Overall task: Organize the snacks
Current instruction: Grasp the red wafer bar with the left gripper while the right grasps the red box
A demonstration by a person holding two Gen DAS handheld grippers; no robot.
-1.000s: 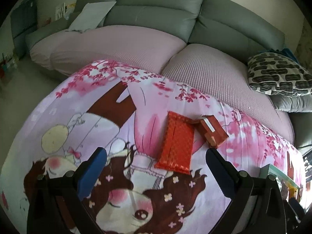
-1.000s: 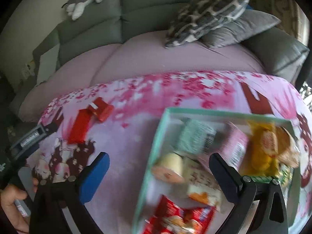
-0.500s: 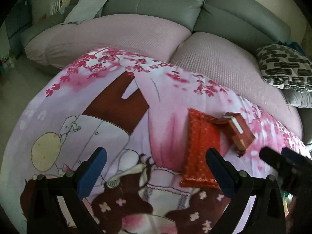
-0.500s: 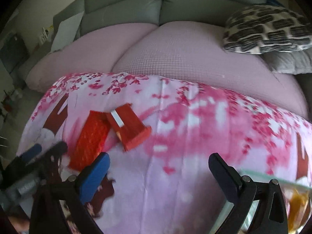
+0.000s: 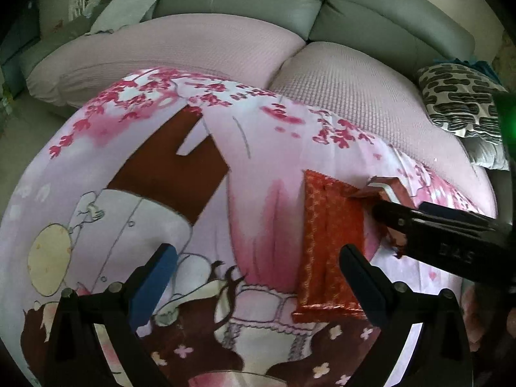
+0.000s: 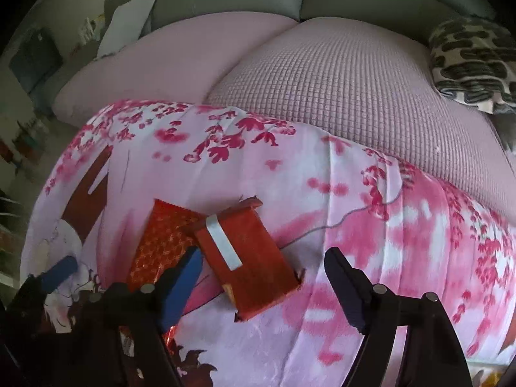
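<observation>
The printed cloth covering the table looks like soft, matt fabric with faint creases, while the sofa's pink seat cover is a coarse, waffle-textured weave and its grey backrest appears smooth and leather-like. The flat red packet is glossy, crinkled foil with a patterned sheen; the red box looks like matt cardboard with a smooth pale strip. Both grippers' fingers look like matt black plastic with dull blue pads and small metal screws.

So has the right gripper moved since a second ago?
Yes. The right gripper has swung left from the snack tray to straddle the red box on the blanket.
</observation>
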